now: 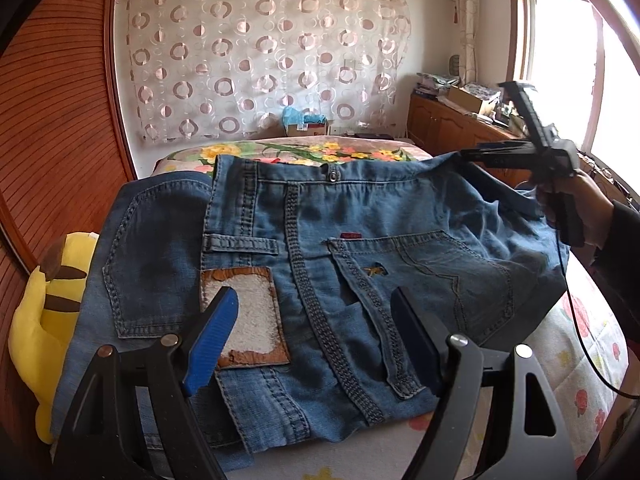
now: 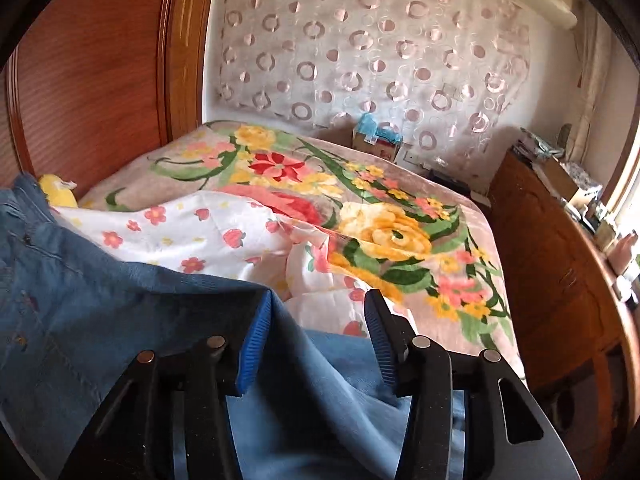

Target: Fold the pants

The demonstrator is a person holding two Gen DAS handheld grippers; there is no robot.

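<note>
Over the pants (image 1: 320,264), left gripper (image 1: 312,332) gapes wide.

A bed (image 2: 472,320) is seen covered by a floral blanket (image 2: 384,236) in yellow, red and green, with a white strawberry-print sheet (image 2: 168,228) lying over part of it. The far wall is hung with a sheer curtain (image 1: 260,52) patterned in pink rings. A ribbed wooden panel (image 1: 60,112) is noted at the left. A wooden cabinet (image 1: 444,124) stands along the right wall, its top crowded with boxes and small items. Strong daylight is admitted through a window (image 1: 560,60) at the right. A cardboard box (image 1: 306,126) sits beyond the bed by the wall. A yellow plush toy (image 1: 44,320) lies at the bed's left edge.
</note>
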